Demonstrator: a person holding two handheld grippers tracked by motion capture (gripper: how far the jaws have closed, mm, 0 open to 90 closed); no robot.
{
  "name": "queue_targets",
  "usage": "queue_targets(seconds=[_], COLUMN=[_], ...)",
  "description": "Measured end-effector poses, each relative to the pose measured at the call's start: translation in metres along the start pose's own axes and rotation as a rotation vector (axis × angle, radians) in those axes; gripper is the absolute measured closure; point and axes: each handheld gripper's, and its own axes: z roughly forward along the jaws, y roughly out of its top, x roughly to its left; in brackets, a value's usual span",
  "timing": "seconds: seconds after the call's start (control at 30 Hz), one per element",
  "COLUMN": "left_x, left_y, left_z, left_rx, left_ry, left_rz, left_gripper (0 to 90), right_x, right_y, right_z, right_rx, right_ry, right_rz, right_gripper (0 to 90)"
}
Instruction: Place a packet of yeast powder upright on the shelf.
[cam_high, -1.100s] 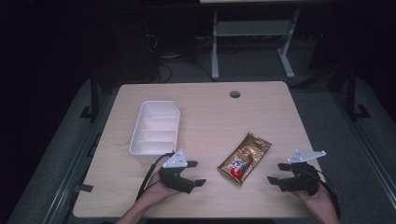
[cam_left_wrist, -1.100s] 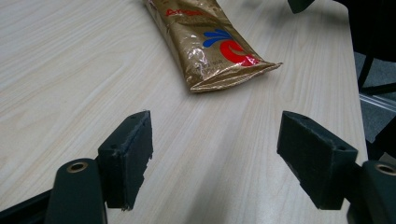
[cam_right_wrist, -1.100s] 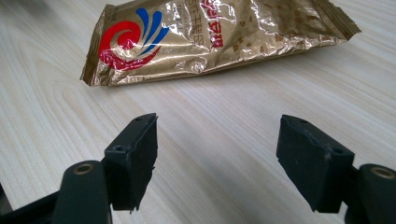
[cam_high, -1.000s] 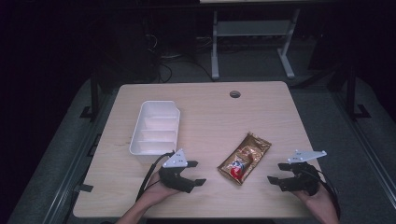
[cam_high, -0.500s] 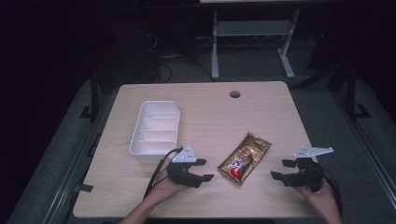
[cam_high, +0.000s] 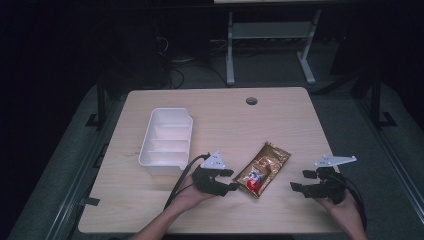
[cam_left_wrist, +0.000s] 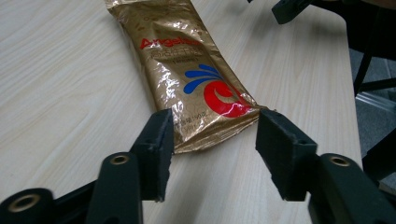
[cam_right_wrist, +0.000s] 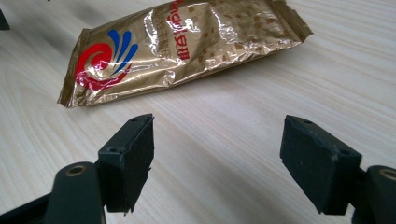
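Note:
A gold foil snack packet (cam_high: 263, 167) with a red and blue swirl lies flat on the wooden table (cam_high: 225, 120), right of centre. My left gripper (cam_high: 231, 180) sits at its near end. In the left gripper view the packet (cam_left_wrist: 187, 70) has its sealed end between the jaws of the left gripper (cam_left_wrist: 212, 140). These jaws have just been closing, and a slim gap still shows at each pad. My right gripper (cam_high: 299, 181) rests open to the right of the packet. In its own view the right gripper (cam_right_wrist: 217, 140) has only bare table between its jaws, short of the packet (cam_right_wrist: 177, 46).
A white divided tray (cam_high: 163, 163) stands left of centre, just behind my left hand. A round cable hole (cam_high: 251, 100) sits near the far edge. Past the table are a dark floor and a metal frame (cam_high: 270, 30).
My left gripper has slid right up to the packet's near end and its jaws have narrowed around it. The right gripper has hardly moved.

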Motion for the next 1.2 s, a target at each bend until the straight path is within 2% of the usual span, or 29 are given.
queue_targets(seconds=[0.1, 0.13, 0.23, 0.27, 0.37, 0.5, 0.73, 0.83, 1.03, 1.2], left_x=[0.001, 0.002, 0.003, 0.002, 0.002, 0.002, 0.005, 0.009, 0.009, 0.01], left_y=[0.003, 0.005, 0.008, 0.012, 0.017, 0.028, 0.034, 0.032, 0.031, 0.031], left_z=[0.004, 0.009, 0.014, 0.02, 0.026, 0.037, 0.051, 0.054, 0.055, 0.055], left_rx=[0.006, 0.026, 0.045, 0.063, 0.077, 0.12, 0.179, 0.179, 0.182, 0.181], left_ry=[-0.002, -0.009, -0.016, -0.021, -0.017, 0.008, 0.017, -0.002, 0.003, 0.0], left_rz=[-0.003, -0.004, -0.001, 0.006, 0.017, 0.043, 0.044, 0.016, 0.022, 0.017], left_gripper=[57.4, 60.2, 66.8, 68.4, 72.7, 77.0, 79.2, 79.8, 80.1, 80.3], right_x=[-0.001, -0.003, -0.005, -0.008, -0.013, -0.018, -0.031, -0.038, -0.046, -0.047], right_y=[0.002, 0.003, 0.006, 0.011, 0.018, 0.029, 0.047, 0.055, 0.058, 0.057], right_z=[0.0, 0.0, 0.001, 0.003, 0.006, 0.01, 0.018, 0.026, 0.044, 0.055], right_rx=[-0.003, -0.008, -0.011, -0.016, -0.022, -0.026, -0.049, -0.045, -0.035, -0.001], right_ry=[-0.003, -0.003, -0.011, -0.007, 0.005, 0.013, 0.026, 0.025, 0.042, 0.054], right_rz=[0.006, 0.014, 0.021, 0.039, 0.064, 0.089, 0.155, 0.194, 0.246, 0.259], right_gripper=[25.1, 24.9, 24.4, 23.7, 23.0, 22.8, 22.5, 22.6, 24.5, 26.7])
